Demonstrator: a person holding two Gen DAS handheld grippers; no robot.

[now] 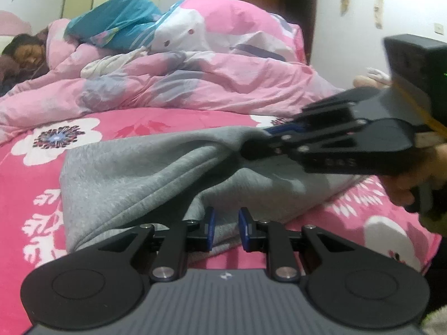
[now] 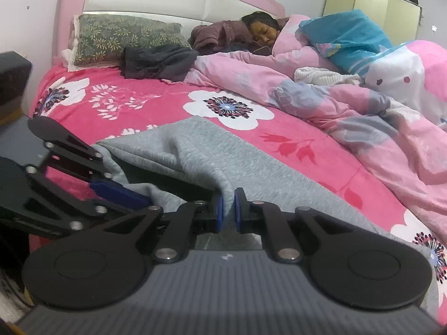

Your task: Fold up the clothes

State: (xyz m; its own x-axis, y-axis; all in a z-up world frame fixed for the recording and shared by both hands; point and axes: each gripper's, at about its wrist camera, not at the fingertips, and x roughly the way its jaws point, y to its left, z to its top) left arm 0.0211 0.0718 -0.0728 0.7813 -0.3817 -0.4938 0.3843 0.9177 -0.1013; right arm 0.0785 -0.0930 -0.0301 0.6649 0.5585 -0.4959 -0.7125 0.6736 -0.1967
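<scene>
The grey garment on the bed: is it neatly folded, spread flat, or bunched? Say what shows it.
Bunched. The grey garment lies in loose ridges on the pink sheet, one fold pinched up in the right tongs.

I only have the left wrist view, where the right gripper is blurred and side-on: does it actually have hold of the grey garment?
Observer: Yes; in the right wrist view the right gripper is shut on a raised fold of the grey garment.
Operator: Anything further up the bed on that side?
Observer: A dark heap of clothes lies on the pink sheet beside a green leaf-print pillow.
Operator: Does the garment touch that heap?
Observer: No, bare sheet shows between them.
</scene>
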